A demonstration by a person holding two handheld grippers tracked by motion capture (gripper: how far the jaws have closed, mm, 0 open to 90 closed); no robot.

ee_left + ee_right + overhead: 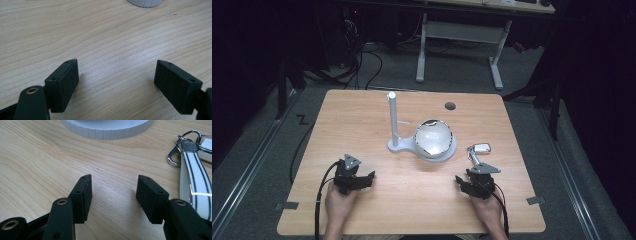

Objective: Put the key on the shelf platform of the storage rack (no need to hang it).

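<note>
Both grippers rest low at the near edge of the tabletop (362,115), and the work looks to be at its opening step: the reach for the key ring with its white striped strap (193,177), which lies at about one o'clock from the right gripper (472,181), just beside it but not touching. In the right gripper view the jaws stand apart with only bare wood between them, so that gripper is released; the strap and its metal clasp (175,157) run along the right edge, outside the jaws. The left gripper (357,177) is released as well, its jaws spread wide over empty wood. At twelve o'clock from the space between the hands stands a white stand (393,120) with an upright post and a side peg, and on its round base sits a shiny bowl (433,137). The white fob (482,148) lies at three o'clock from that bowl. Next, I judge, the right gripper must swing toward one o'clock, straddle the strap near the clasp, and close before lifting, probably toward the peg.
</note>
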